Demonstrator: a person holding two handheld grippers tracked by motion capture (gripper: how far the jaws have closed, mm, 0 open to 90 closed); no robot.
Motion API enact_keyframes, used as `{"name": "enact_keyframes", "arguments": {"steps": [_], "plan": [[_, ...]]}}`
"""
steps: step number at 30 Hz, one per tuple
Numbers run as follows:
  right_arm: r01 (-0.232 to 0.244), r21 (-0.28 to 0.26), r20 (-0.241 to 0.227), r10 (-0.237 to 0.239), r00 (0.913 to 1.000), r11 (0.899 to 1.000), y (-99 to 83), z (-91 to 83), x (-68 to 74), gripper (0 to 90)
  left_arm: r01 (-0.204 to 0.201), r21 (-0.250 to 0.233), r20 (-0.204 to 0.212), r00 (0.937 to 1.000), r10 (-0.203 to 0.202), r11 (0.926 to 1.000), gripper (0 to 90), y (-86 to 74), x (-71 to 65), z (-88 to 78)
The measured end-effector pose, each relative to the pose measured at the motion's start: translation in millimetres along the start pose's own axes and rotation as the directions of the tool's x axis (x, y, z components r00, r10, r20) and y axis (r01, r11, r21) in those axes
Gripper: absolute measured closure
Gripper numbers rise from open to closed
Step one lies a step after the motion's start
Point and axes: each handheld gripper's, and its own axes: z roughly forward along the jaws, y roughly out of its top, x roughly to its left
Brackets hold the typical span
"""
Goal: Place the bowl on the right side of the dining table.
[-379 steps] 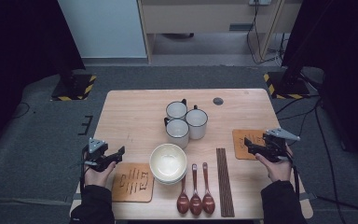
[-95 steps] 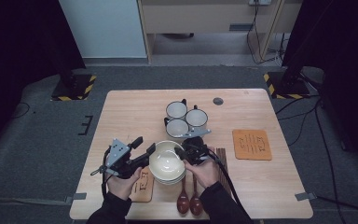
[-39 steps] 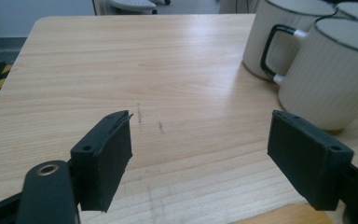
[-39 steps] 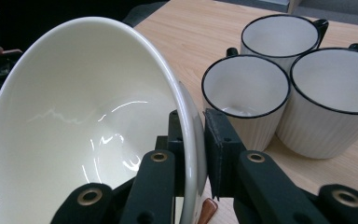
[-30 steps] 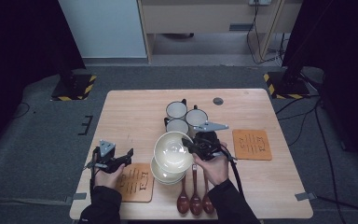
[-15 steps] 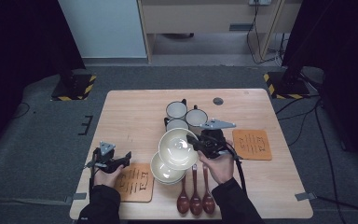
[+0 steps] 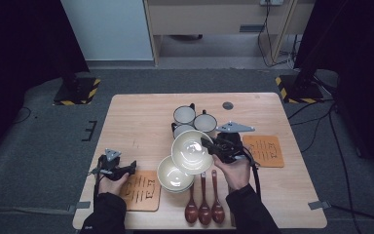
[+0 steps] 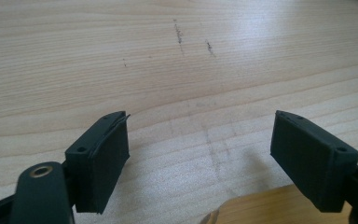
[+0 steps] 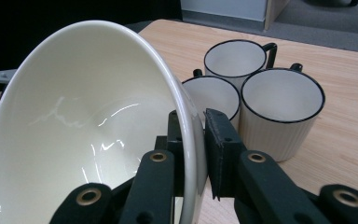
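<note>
Jaws of right gripper [image 9: 193, 140] pinch tilted bowl [image 9: 88, 126] rim; left gripper [image 8: 200, 158] gapes, seemingly empty.

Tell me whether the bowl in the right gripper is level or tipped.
Tipped. The right gripper clamps the bowl by its rim, with the mouth turned sideways, above the second bowl on the table.

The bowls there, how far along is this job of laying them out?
Done: the top bowl is lifted off the stack, pinched at its rim by the right gripper and tilted. In hand: carrying it above the remaining bowl. Left: setting it down, perhaps on the right coaster. The left gripper waits open by the left coaster.
</note>
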Motion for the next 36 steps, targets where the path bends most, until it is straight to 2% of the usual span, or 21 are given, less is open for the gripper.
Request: {"name": "enact_keyframes", "arguments": {"steps": [7, 14, 36], "plan": [[-0.012, -0.014, 0.014, 0.012, 0.9998, 1.0, 2.4, -5.2, -6.5, 80.9, -0.009, 0.025, -0.008, 0.9999, 0.01, 0.9996, 17.6, -1.3, 0.0, 3.9], [-0.021, -0.028, 0.032, 0.022, 0.9992, 0.999, 4.8, -12.0, -13.8, 80.9, -0.019, 0.026, -0.012, 0.9997, 0.019, 0.9995, 16.1, -1.3, -1.2, 4.8], [-0.056, -0.055, 0.086, 0.061, 0.9944, 0.997, 5.5, -28.6, -37.9, 80.8, 0.002, 0.049, -0.038, 0.9993, 0.0, 0.9988, 5.7, -0.5, -0.1, 6.8]]}}
